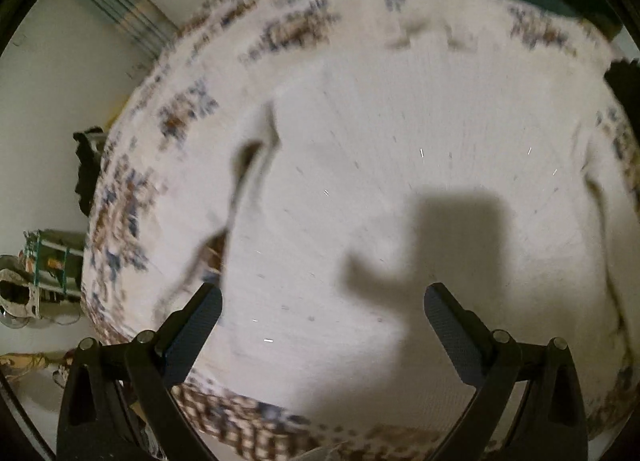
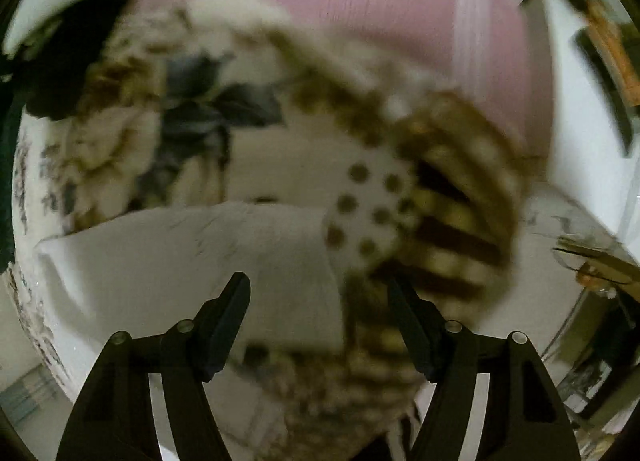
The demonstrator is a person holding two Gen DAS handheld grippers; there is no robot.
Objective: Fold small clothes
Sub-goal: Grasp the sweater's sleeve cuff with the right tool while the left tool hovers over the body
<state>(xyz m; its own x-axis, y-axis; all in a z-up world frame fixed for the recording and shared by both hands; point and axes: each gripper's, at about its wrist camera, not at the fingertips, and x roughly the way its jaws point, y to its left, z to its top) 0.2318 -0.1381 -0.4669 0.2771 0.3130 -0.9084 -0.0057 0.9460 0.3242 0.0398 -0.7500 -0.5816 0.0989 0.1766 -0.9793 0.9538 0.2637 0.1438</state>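
- Below left gripper (image 1: 322, 311): white knitted garment (image 1: 400, 165), spread flat on floral-patterned bedspread (image 1: 132, 197); picture blurred.
- Left fingers (image 1: 196, 325): spread wide, nothing between, clear of cloth.
- Shadow of gripper (image 1: 448, 237): cast on garment just ahead of fingers.
- Below right gripper (image 2: 320, 301): edge of same white garment (image 2: 192, 257), beside brown-and-cream checked cloth (image 2: 448, 221) with white dotted patch (image 2: 368, 209).
- Right fingers (image 2: 228, 313): partly spread, empty.
- Beyond: pink ribbed fabric (image 2: 380, 1).

Bedspread (image 2: 192, 109) pattern — motion-blurred
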